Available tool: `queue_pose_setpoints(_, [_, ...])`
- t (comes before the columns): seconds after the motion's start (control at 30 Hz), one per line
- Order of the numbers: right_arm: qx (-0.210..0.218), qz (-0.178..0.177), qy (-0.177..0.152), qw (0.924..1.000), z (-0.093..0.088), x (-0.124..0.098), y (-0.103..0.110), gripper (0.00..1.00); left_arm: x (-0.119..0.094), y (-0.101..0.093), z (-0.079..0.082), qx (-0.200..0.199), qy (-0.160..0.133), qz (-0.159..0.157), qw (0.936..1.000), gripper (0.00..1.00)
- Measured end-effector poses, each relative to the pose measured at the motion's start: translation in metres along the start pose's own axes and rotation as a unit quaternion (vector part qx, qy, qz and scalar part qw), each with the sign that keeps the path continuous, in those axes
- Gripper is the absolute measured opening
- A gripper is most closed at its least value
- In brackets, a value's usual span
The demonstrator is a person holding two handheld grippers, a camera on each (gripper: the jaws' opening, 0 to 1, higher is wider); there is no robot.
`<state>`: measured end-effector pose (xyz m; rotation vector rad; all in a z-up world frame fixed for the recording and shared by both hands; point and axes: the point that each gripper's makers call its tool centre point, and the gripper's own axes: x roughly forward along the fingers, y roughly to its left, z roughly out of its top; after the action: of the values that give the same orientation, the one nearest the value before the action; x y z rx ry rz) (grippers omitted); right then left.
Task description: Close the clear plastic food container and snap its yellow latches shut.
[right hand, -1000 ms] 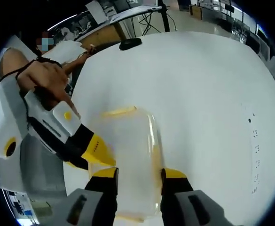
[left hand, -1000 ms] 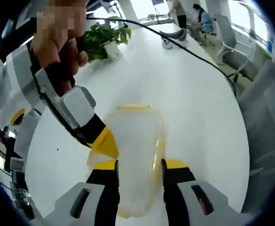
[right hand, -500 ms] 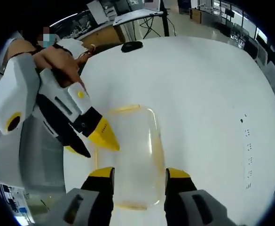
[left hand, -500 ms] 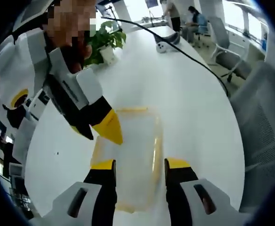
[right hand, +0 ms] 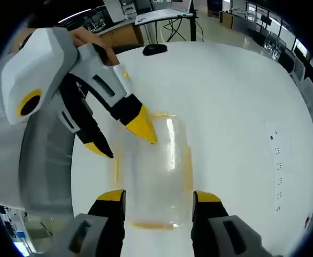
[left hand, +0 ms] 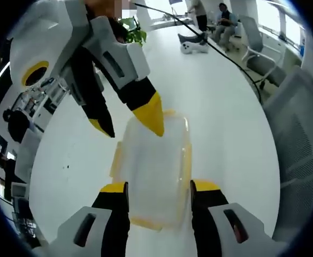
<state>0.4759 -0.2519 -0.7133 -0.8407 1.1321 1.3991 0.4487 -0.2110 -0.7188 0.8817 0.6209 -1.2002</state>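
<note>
Left gripper view: left gripper (left hand: 159,187), jaws apart, straddling the near end of a clear food container (left hand: 153,166) with yellow latches (left hand: 185,163), which lies on a white table (left hand: 220,107) well in from its edges. The right gripper (left hand: 132,120) enters from upper left, jaws apart, one yellow tip over the container's far end. Plant (left hand: 135,32) and chairs (left hand: 258,53) at the far edge. Right gripper view: right gripper (right hand: 159,197), jaws apart, flanks the same container (right hand: 153,176); the left gripper (right hand: 127,136) reaches in from the left, spread, one tip above the lid.

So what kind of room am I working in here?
Probably an open office or lab: a large white table, grey mesh office chairs beside it, a potted plant, and people seated at the far end.
</note>
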Motion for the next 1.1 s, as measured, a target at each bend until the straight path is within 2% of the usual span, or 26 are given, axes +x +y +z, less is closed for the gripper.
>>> queue_pose_setpoints(0.27, [-0.005,-0.011,0.005,0.9999,-0.009,0.005,0.007,0.55,-0.002,0.007,-0.009,0.007,0.016,-0.005,0.9998,0.49])
queue_pose_setpoints(0.4, [-0.008,-0.020,0.001,0.9998,-0.013,0.005,0.009,0.57,-0.002,0.011,-0.015,-0.005,0.021,-0.009,0.9997,0.59])
queue_pose_setpoints(0.53, [-0.011,-0.027,-0.001,0.9996,-0.017,0.005,0.013,0.62,-0.001,0.015,-0.021,-0.001,0.030,-0.010,0.9995,0.62])
queue_pose_setpoints(0.63, [-0.015,-0.033,0.001,0.9993,-0.021,0.007,0.015,0.65,0.001,0.013,-0.023,-0.001,0.029,-0.020,0.9994,0.70])
queue_pose_setpoints(0.7, [-0.022,-0.043,0.004,0.9988,-0.024,0.010,0.014,0.69,0.003,0.013,-0.027,0.002,0.040,-0.024,0.9989,0.73])
queue_pose_setpoints(0.8, [-0.039,-0.059,0.011,0.9974,-0.028,0.014,0.014,0.73,0.008,0.013,-0.031,0.006,0.047,-0.029,0.9985,0.74])
queue_pose_setpoints(1.1, [-0.038,-0.083,0.003,0.9958,-0.033,0.023,0.011,0.72,0.017,0.015,-0.034,0.029,0.066,-0.027,0.9970,0.74])
